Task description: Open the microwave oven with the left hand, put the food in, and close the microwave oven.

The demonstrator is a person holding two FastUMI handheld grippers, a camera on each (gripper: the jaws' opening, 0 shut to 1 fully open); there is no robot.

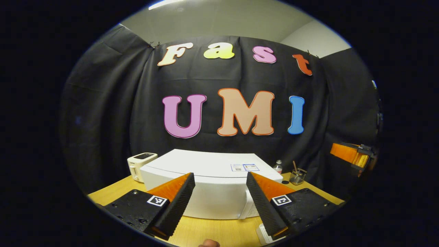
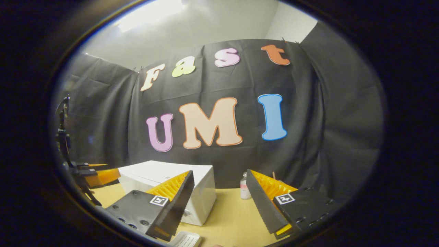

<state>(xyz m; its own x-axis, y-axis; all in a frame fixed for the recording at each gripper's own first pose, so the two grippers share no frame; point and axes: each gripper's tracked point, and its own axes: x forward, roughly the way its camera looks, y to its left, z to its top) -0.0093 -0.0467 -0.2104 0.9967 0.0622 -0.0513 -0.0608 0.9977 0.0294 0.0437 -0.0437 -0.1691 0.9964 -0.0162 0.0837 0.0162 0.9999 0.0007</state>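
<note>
The white microwave oven (image 1: 205, 171) stands on the wooden table (image 1: 219, 231) with its door closed, straight ahead of my left gripper (image 1: 219, 206). That gripper is open, hovers short of the oven front and holds nothing. In the right gripper view the microwave oven (image 2: 202, 192) sits to the left, and my right gripper (image 2: 219, 209) is open and empty above the table (image 2: 226, 216). A white ridged item (image 2: 187, 239), possibly the food container, lies at the bottom edge; a white corner (image 1: 262, 236) lies below the left gripper's right finger. The right gripper (image 1: 353, 154) hangs far right.
A white toaster (image 1: 140, 164) stands left of the oven. A small bottle (image 1: 278, 167) and a glass jar with sticks (image 1: 297, 176) stand to its right near the wall; the bottle (image 2: 244, 188) is ahead of my right gripper. The left gripper (image 2: 99, 175) is far left.
</note>
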